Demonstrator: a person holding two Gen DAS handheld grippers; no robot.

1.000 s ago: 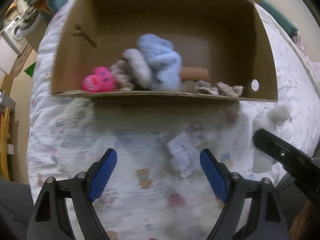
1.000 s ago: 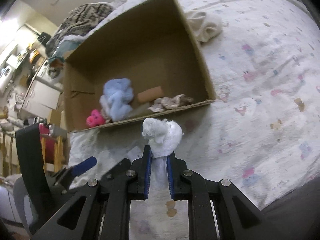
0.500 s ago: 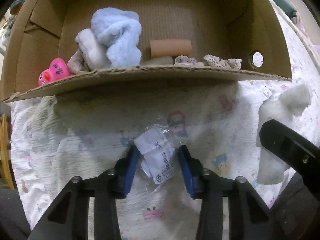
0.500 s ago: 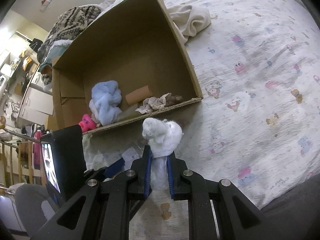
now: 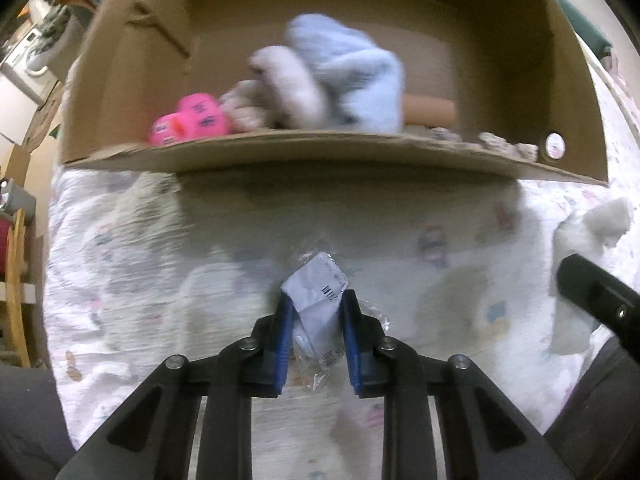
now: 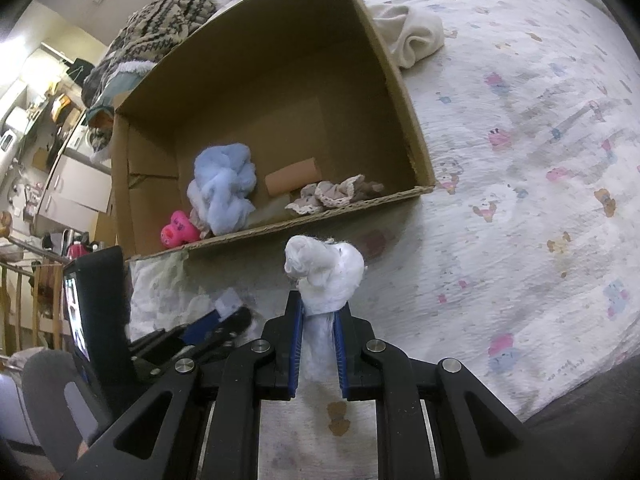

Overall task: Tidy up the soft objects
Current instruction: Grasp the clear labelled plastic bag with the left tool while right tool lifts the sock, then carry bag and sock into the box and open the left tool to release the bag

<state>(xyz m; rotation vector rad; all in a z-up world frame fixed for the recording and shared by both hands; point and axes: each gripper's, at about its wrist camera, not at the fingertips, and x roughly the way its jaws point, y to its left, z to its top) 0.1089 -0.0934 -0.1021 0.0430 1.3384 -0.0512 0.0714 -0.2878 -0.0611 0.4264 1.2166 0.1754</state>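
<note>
Left gripper (image 5: 315, 312): jaws now clamped on the clear plastic packet (image 5: 316, 300) with the white barcode label. A second ago they were spread wide over the bedsheet (image 5: 132, 280); half a second ago they were only bracketing the packet. So the grasp has just completed. Packet sits pinched between the blue pads, label corner sticking out ahead; can't tell if it's lifted clear of the sheet. Frame is motion-blurred, so the gripper looks to be on the move.

Right gripper (image 6: 317, 318): jaws pinching the white fluffy wad (image 6: 324, 270), same hold as in both earlier frames. Wad bulges out above the pads, just short of the box's near wall.

Cardboard box (image 6: 404, 108) lies straight ahead of both grippers on the bed. Inside already: blue plush (image 6: 224, 188), pink toy (image 6: 178, 232), tan roll (image 6: 292, 176), lace cloth (image 6: 336, 196).

Read: both hands loaded, pick phase done. Next is carry over the near wall and drop. A cream cloth (image 6: 412, 36) lies outside beyond the box, likely a later pick.
</note>
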